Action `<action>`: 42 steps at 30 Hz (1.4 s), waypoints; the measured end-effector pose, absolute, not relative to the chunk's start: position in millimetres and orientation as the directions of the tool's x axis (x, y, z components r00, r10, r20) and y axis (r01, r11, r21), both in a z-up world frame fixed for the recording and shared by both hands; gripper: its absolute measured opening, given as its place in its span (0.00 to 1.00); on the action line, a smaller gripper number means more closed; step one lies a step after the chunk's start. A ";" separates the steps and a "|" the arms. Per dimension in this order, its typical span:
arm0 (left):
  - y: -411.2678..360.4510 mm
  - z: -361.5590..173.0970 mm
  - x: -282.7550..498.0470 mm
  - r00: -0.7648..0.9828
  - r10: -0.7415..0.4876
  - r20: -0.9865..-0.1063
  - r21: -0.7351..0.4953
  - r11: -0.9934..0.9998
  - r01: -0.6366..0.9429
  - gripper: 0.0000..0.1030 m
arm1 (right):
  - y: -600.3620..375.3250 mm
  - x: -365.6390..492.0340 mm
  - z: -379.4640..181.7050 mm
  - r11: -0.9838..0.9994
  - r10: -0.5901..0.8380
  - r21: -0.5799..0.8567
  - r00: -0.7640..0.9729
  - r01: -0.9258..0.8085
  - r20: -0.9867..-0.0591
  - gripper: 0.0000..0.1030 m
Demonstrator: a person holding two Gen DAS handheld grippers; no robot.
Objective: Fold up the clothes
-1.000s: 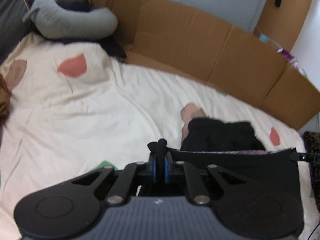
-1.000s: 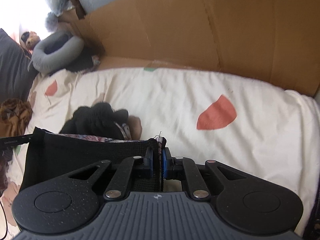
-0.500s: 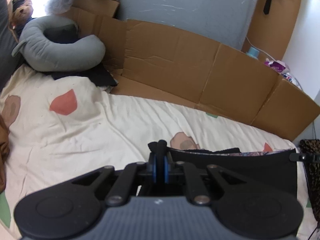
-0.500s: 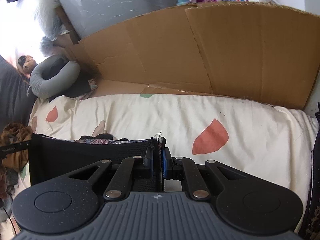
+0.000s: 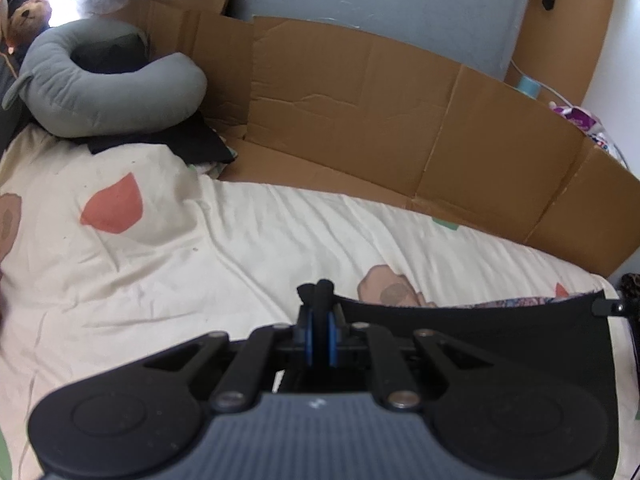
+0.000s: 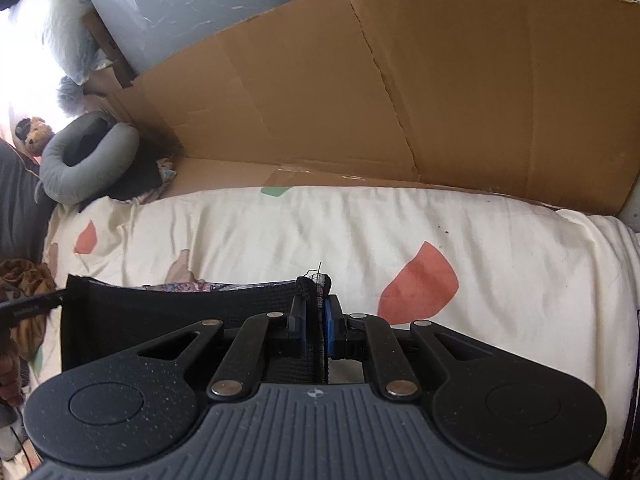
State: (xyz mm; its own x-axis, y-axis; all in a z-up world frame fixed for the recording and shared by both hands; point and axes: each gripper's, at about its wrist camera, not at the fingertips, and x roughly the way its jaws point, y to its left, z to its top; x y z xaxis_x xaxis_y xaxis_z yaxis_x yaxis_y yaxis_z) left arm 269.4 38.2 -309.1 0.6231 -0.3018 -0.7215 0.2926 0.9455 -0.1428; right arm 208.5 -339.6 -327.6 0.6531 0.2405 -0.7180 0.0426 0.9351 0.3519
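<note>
A black garment (image 5: 472, 332) with a patterned inner lining hangs stretched between both grippers above the cream bed sheet (image 5: 168, 264). My left gripper (image 5: 319, 300) is shut on its left corner, a knot of black cloth poking up between the blue pads. In the right wrist view the same black garment (image 6: 172, 312) runs off to the left, and my right gripper (image 6: 316, 300) is shut on its right corner. The far tip of the other gripper shows at each garment end. The lower part of the garment is hidden behind the gripper bodies.
Brown cardboard panels (image 5: 392, 128) stand along the far side of the bed. A grey curved pillow (image 5: 100, 92) and a dark cloth lie at the far left, with a stuffed toy (image 5: 24, 12) behind. A brown patterned cloth (image 6: 20, 280) lies at the left edge.
Both grippers have carried the taut garment edge up and away over the bed. The bunched black heap once seen on the sheet beyond the edge is now out of sight behind it.
</note>
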 end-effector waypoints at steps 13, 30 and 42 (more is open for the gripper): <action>27.8 -348.4 296.7 0.563 -0.294 -0.772 -0.134 0.942 0.309 0.07 | -338.4 230.3 -359.6 0.949 0.228 0.312 0.591 0.042 -0.774 0.07; 14.6 -347.7 303.2 0.570 -0.156 -0.806 0.009 0.961 0.275 0.32 | -313.8 242.0 -364.7 0.994 0.084 0.112 0.558 0.016 -0.825 0.23; -11.4 -304.5 268.4 0.588 -0.225 -0.777 -0.035 0.948 0.317 0.50 | -306.5 229.9 -317.4 0.994 0.008 0.077 0.644 0.079 -0.765 0.24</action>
